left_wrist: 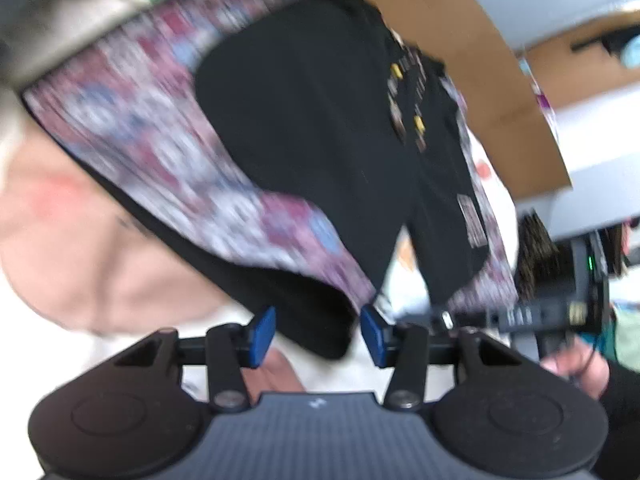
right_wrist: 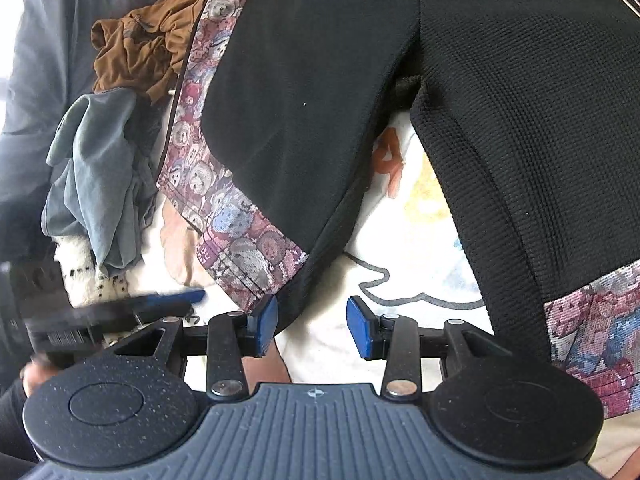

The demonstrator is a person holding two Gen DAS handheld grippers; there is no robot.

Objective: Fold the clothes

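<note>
Two grippers hover over black shorts with teddy-bear patterned side panels, spread flat on a cartoon-print sheet. Both the left gripper and right gripper have their jaws released, gripping nothing, near a leg hem. Crumpled brown and grey-blue garments lie beside the shorts.

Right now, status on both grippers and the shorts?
Left gripper open, black hem between pads, unpinched. Right gripper open, empty. Black shorts spread flat, unfolded. Brown and grey garments piled alongside.

both wrist cams look steeply down, close, sharing black shorts.
</note>
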